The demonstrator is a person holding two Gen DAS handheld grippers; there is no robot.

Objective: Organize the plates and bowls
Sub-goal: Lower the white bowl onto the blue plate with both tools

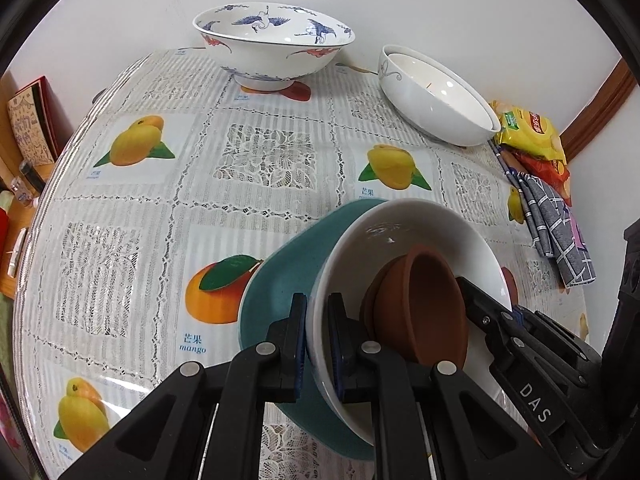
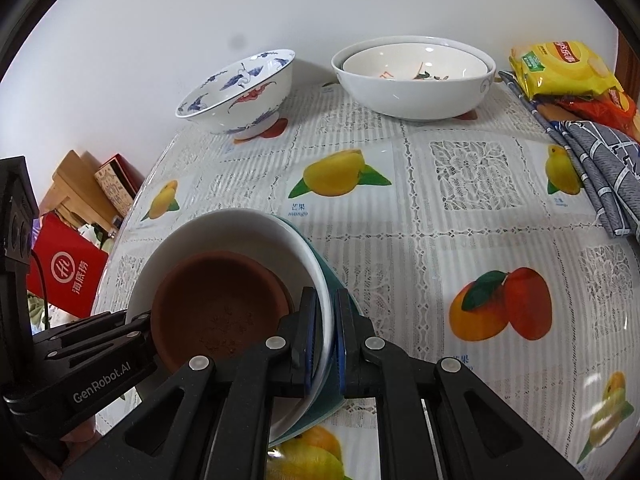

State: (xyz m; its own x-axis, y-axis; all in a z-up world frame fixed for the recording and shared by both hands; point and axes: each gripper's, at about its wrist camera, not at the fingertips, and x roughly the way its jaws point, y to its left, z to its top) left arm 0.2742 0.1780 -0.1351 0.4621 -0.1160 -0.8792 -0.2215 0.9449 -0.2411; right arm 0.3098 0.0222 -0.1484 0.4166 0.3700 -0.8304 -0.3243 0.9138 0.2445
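stack of nested bowls, a brown clay bowl (image 1: 420,312) inside a white bowl (image 1: 400,232) inside a teal bowl (image 1: 280,280), was held just above the fruit-print tablecloth (image 1: 260,160). its rim was clamped on opposite sides by the left gripper (image 1: 318,344) and right gripper (image 2: 326,340). only the right view showed a red bag (image 2: 68,276); the crane-painted bowl (image 1: 272,44) appeared in both.

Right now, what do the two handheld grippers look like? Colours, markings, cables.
Both are matte black plastic linkages with silver pivot pins and blue pads on the fingers. The left gripper reads "GenRobot.AI" in white along its side, seen from the right wrist, with a thin black cable beside it. The right gripper shows "DAS" in white, seen from the left wrist.
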